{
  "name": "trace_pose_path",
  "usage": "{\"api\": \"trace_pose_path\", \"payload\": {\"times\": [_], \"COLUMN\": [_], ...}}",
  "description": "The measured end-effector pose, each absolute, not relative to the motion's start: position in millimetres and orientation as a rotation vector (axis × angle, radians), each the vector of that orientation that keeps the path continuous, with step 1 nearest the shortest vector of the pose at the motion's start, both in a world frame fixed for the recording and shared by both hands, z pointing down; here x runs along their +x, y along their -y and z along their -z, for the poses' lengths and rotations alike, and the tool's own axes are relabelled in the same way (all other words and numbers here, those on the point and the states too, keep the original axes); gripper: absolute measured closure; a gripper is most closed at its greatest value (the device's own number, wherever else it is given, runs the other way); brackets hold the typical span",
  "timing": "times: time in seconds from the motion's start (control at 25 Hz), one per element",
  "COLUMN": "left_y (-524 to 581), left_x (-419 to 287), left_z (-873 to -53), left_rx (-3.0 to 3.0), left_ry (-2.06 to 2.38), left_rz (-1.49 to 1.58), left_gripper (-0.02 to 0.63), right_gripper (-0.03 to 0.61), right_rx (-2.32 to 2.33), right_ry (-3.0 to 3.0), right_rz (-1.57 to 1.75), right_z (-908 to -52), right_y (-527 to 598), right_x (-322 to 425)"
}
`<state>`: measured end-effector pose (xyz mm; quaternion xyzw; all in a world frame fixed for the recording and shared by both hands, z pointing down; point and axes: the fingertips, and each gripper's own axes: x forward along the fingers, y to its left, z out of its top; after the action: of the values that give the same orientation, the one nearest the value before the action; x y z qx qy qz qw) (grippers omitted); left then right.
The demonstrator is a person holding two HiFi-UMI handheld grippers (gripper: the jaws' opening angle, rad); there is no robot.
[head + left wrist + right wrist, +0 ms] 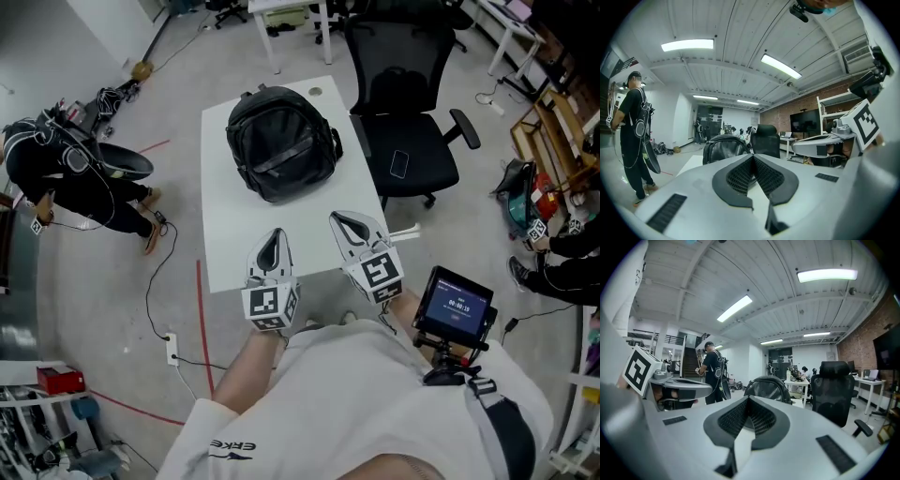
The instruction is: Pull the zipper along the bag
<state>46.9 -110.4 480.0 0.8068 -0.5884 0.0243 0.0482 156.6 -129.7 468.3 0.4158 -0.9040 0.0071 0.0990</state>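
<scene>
Left claw point(275, 232), right claw point(337, 218) closed; only head view shows bag's point(281, 127) probable zipper point(286, 161).

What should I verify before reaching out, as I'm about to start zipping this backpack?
1. The black backpack is on the white table: ok.
2. The left gripper is empty: ok, jaws together on nothing.
3. The right gripper is empty: ok, likewise.
4. Jaws apart for grasping: not ok, both shut.
5. The zipper pull is located: cannot tell, too small to see.
6. Grippers close to the backpack: not ok, both at the table's near edge.
</scene>
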Motion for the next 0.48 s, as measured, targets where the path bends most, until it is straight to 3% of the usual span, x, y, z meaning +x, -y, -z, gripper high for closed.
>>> {"api": "trace_pose_path", "payload": {"times": [0.48], "left_y": [92.6], "left_x": [24.2], "left_z": [-472.5], "left_rx": [2.498], "left_ry": [1.77], "left_rz": [-0.065], "left_gripper": [0.611], "right_gripper": [0.575], "right_rx": [1.25], "right_ry": [2.659], "right_rz": [0.007], "right_z": [-459.0], "right_y": [108.2], "right_x": [127.7]}}
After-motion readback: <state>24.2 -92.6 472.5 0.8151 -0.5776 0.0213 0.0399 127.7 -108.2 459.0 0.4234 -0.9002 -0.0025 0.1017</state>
